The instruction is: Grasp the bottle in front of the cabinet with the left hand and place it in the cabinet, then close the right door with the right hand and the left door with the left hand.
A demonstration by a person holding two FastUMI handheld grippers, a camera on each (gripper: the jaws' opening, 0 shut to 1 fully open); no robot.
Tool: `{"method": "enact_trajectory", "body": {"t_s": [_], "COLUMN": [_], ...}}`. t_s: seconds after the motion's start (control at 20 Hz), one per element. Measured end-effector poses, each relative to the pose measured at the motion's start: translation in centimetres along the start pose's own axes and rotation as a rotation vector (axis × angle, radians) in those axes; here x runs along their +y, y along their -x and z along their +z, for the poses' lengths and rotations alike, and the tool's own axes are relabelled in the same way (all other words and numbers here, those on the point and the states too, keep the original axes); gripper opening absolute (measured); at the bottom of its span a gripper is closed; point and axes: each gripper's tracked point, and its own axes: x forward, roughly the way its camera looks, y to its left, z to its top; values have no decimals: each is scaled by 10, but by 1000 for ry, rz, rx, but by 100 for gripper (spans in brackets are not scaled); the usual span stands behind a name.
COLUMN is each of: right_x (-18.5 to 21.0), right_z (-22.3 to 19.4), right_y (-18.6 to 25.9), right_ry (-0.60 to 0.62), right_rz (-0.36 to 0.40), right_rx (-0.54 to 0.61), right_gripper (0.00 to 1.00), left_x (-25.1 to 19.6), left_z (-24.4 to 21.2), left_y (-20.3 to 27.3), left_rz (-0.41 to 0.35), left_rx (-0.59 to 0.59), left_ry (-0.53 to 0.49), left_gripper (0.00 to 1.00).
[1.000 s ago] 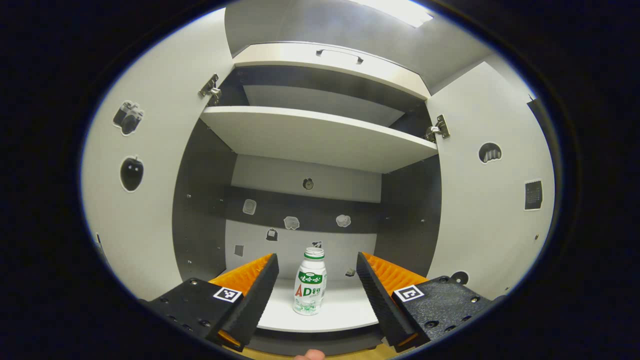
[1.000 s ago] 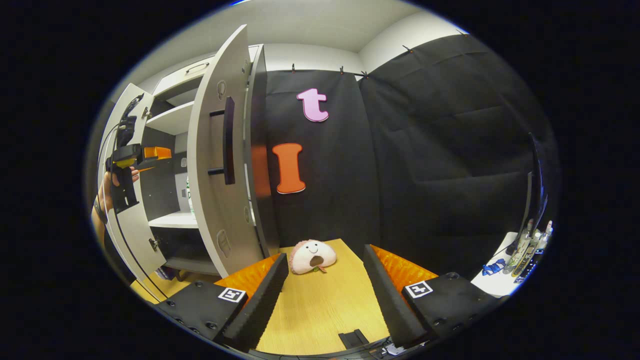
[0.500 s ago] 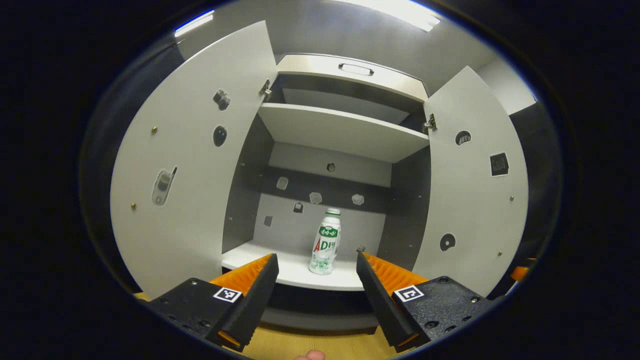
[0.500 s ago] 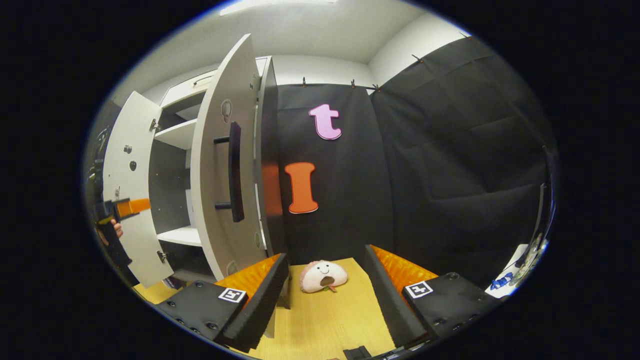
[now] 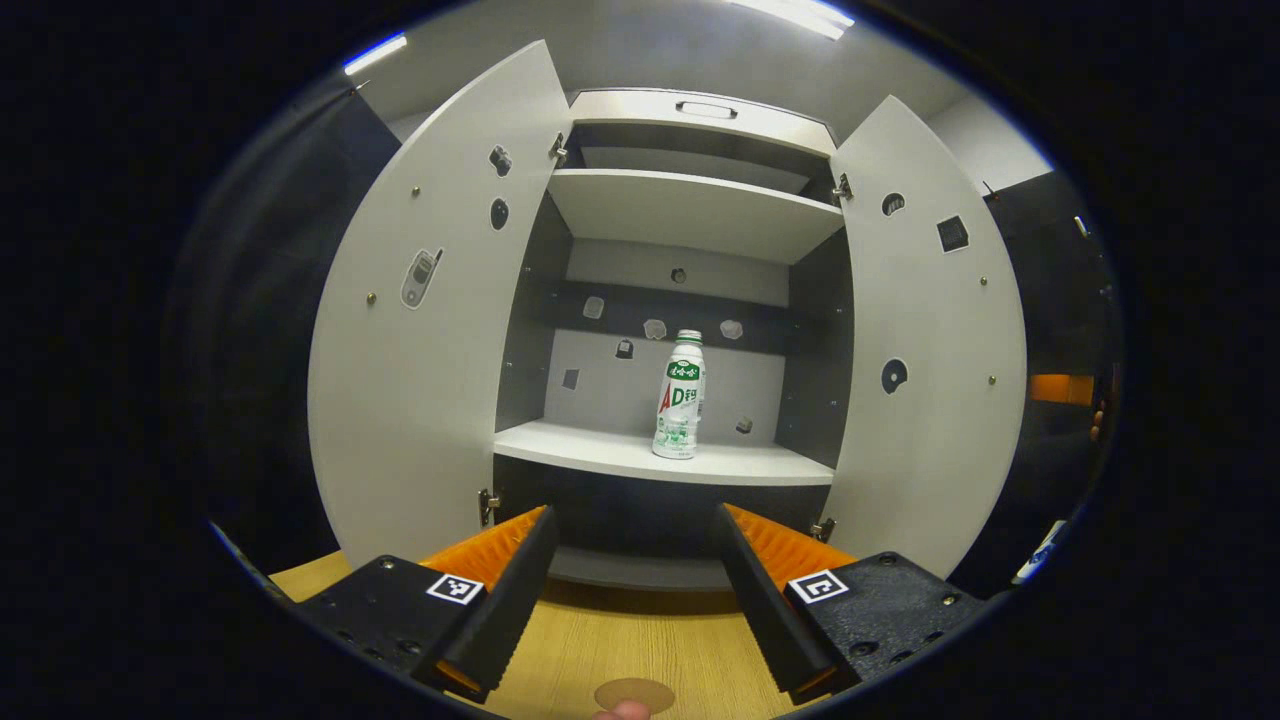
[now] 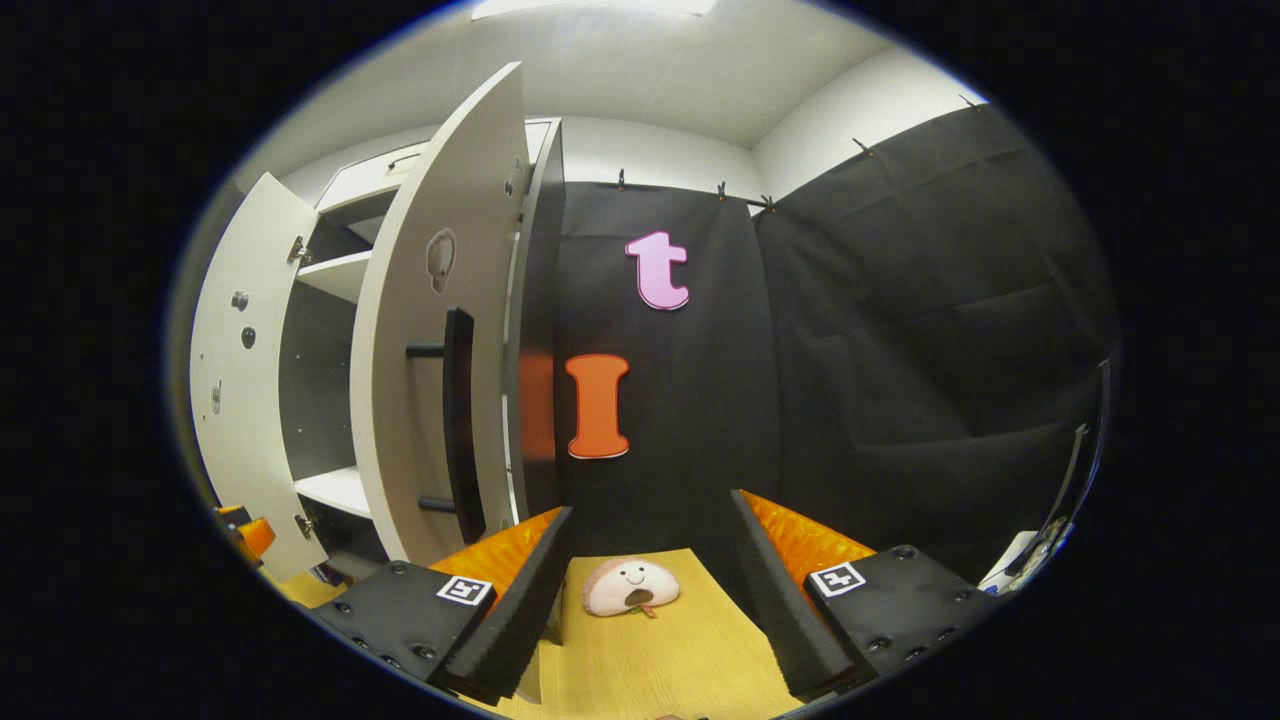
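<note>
Compared with one second earlier, the left gripper (image 5: 632,560) has drawn back out of the cabinet (image 5: 700,110): the bottle (image 5: 680,396), formerly close between its fingers, now stands well beyond them, and both doors appear in full. The right gripper (image 6: 650,570) has shifted slightly, so that the plush toy (image 6: 631,586) lies nearer its fingers.

Left gripper view. One bottle stands upright on the lower shelf (image 5: 600,452) of the cabinet, right of centre and free of any contact. Two shelves are visible, the lower one and an upper shelf (image 5: 690,205) above it. Two doors stand open: the left door (image 5: 420,380) and the right door (image 5: 925,400), each bearing small stickers on its inner face. Several more stickers mark the back panel. The left gripper's jaws are spread wide and hold nothing; they hover over the wooden table (image 5: 640,640) in front of the cabinet.

Right gripper view. The right gripper's jaws are likewise spread wide and empty, above the same table (image 6: 680,660). The right door (image 6: 420,380) is seen from its outer side, carrying one dark bar handle (image 6: 458,425); the left door (image 6: 235,370) stands open beyond it. One plush toy lies on the table between the fingers, further off. The other gripper (image 6: 250,533) shows at the lower left edge.
</note>
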Motion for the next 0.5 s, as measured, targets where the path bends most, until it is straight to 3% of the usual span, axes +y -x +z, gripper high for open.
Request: {"method": "enact_trajectory", "body": {"t_s": [0.05, 0.1, 0.4, 0.5], "right_x": [0, 2, 34, 34], "right_z": [4, 7, 14, 13], "right_y": [-5, -7, -16, -13], "right_ry": [-12, -30, -103, -93], "right_rz": [-4, -3, 55, 36], "right_rx": [0, -2, 10, 0], "right_gripper": [92, 99, 99, 98], "left_x": [-1, -2, 8, 21], "left_z": [0, -4, -9, -8], "left_y": [2, 4, 20, 23], "left_rz": [-10, -20, -39, -23], "left_rx": [-1, 5, 6, 3], "left_ry": [13, 27, 64, 44], "left_gripper": [96, 96, 96, 96]}}
